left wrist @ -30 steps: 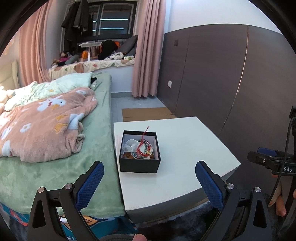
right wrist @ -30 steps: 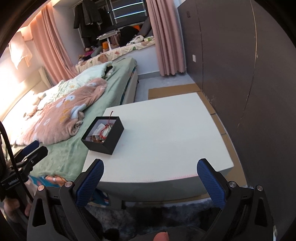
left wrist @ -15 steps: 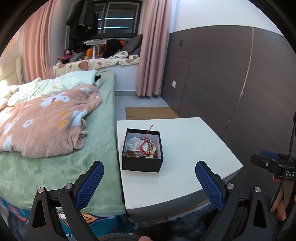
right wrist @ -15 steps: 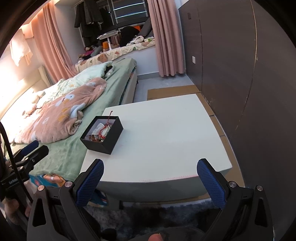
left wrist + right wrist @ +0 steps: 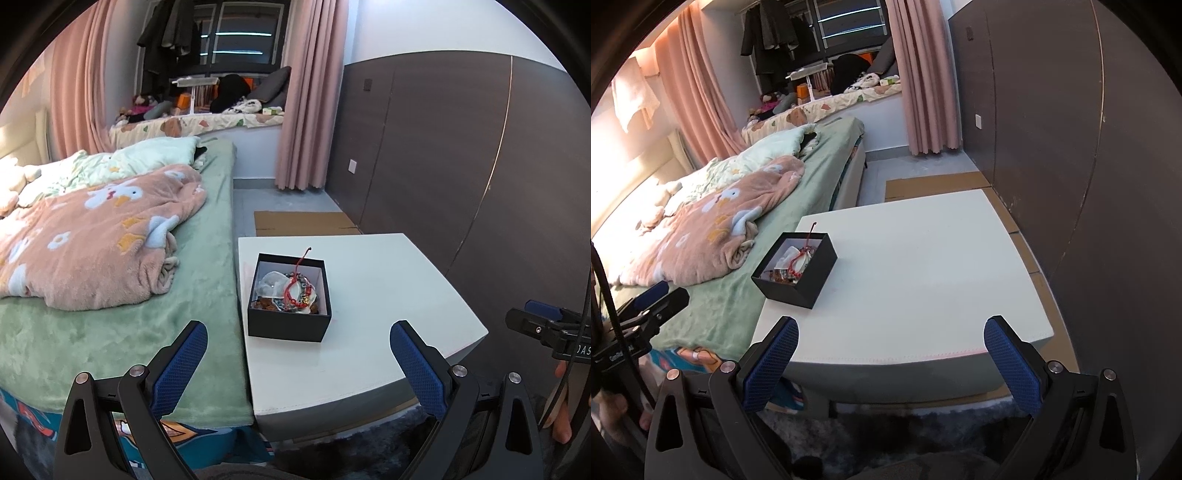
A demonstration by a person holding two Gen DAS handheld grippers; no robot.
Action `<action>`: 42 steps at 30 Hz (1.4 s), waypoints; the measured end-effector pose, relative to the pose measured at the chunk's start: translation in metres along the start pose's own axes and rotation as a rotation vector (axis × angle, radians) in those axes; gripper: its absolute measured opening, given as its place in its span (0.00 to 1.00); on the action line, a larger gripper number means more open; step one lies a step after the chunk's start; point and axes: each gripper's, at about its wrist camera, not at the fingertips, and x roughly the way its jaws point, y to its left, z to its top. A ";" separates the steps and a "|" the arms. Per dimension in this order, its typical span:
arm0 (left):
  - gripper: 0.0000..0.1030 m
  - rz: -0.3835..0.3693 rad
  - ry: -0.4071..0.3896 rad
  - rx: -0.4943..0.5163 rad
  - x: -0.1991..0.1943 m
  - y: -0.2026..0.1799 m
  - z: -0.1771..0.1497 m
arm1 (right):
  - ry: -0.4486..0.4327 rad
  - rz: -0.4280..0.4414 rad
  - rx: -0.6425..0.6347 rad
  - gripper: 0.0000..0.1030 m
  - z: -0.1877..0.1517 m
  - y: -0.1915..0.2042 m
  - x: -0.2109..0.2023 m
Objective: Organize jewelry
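A black open box (image 5: 290, 325) stands on the white table (image 5: 388, 302) near its left edge. It holds a tangle of jewelry (image 5: 291, 291) with a red cord bracelet on top, its cord sticking up. The box also shows in the right wrist view (image 5: 796, 288), with the jewelry (image 5: 792, 264) inside. My left gripper (image 5: 297, 360) is open and empty, in front of the box and short of it. My right gripper (image 5: 888, 356) is open and empty at the table's front edge (image 5: 905, 360), to the right of the box.
A bed (image 5: 122, 317) with a green cover and a pink blanket (image 5: 85, 236) runs along the table's left side. A dark wall panel (image 5: 461, 147) stands to the right. Cardboard (image 5: 303, 223) lies on the floor behind the table. A dark rug (image 5: 923, 435) lies below.
Both grippers have edged forward toward the table, and the left view has swung slightly right so the box sits nearer its centre. Both stay open and empty.
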 end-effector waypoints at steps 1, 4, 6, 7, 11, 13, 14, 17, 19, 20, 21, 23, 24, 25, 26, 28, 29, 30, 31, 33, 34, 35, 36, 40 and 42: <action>0.96 -0.001 -0.001 -0.001 0.000 0.000 0.000 | -0.001 -0.002 -0.002 0.98 0.001 0.000 0.000; 0.96 0.003 -0.001 0.001 0.000 0.000 0.000 | -0.004 0.000 -0.002 0.98 0.000 0.000 -0.001; 0.96 0.006 -0.003 0.003 0.000 -0.001 -0.001 | -0.006 -0.002 0.000 0.98 -0.001 0.001 -0.002; 0.96 0.012 -0.004 0.006 0.000 -0.002 -0.001 | -0.004 -0.002 0.000 0.98 0.001 0.000 -0.003; 0.96 0.018 -0.003 0.001 0.000 0.000 0.000 | -0.002 -0.003 0.000 0.98 0.001 0.000 -0.004; 0.96 0.030 -0.003 -0.011 0.000 0.002 0.000 | 0.001 -0.008 -0.001 0.98 0.001 0.001 -0.004; 0.96 0.033 -0.004 -0.013 -0.001 0.002 0.000 | 0.001 -0.010 0.000 0.98 0.001 0.001 -0.004; 0.96 0.043 -0.010 -0.003 -0.002 0.000 0.000 | 0.002 -0.008 0.004 0.98 0.002 -0.001 -0.004; 0.96 0.048 -0.012 0.008 -0.003 -0.003 0.000 | 0.003 -0.005 0.012 0.98 0.002 -0.002 -0.004; 0.96 0.049 -0.012 0.013 -0.003 -0.003 0.000 | 0.004 -0.004 0.015 0.98 0.002 -0.002 -0.003; 0.96 0.052 -0.011 0.017 -0.003 -0.004 0.000 | 0.005 -0.002 0.019 0.98 0.002 -0.002 -0.003; 0.96 0.055 -0.010 0.024 -0.003 -0.006 0.000 | 0.007 -0.002 0.023 0.98 0.002 -0.002 -0.003; 0.96 0.056 -0.009 0.026 -0.003 -0.006 -0.001 | 0.006 -0.003 0.021 0.98 0.002 -0.002 -0.003; 0.96 0.057 -0.008 0.027 -0.003 -0.006 0.000 | 0.006 -0.003 0.021 0.98 0.002 -0.002 -0.002; 0.96 0.057 -0.009 0.026 -0.003 -0.006 -0.001 | 0.006 -0.004 0.021 0.98 0.002 -0.002 -0.002; 0.96 0.056 -0.009 0.023 -0.002 -0.006 -0.001 | 0.006 -0.008 0.021 0.98 0.001 -0.002 -0.002; 0.96 0.056 -0.009 0.025 -0.002 -0.006 -0.001 | 0.007 -0.007 0.023 0.98 0.001 -0.003 -0.001; 0.96 0.056 -0.008 0.024 -0.002 -0.006 -0.001 | 0.007 -0.007 0.024 0.98 0.001 -0.003 -0.001; 0.96 0.057 -0.009 0.026 -0.003 -0.007 -0.001 | 0.008 -0.007 0.025 0.98 0.001 -0.003 -0.001; 0.96 0.059 -0.015 0.029 -0.003 -0.007 -0.001 | 0.010 -0.004 0.032 0.98 0.000 -0.004 0.000; 0.96 0.059 -0.018 0.032 -0.003 -0.007 -0.001 | 0.011 -0.003 0.035 0.98 0.000 -0.004 0.000; 0.96 0.060 -0.018 0.033 -0.003 -0.007 -0.001 | 0.012 -0.003 0.036 0.98 0.000 -0.004 0.000; 0.96 0.061 -0.018 0.034 -0.003 -0.007 -0.002 | 0.012 -0.003 0.036 0.98 0.000 -0.004 0.000; 0.96 0.058 -0.013 0.032 -0.003 -0.007 -0.002 | 0.016 -0.005 0.036 0.98 0.000 -0.005 0.002; 0.96 0.057 -0.013 0.033 -0.003 -0.007 -0.002 | 0.017 -0.006 0.036 0.98 0.000 -0.004 0.002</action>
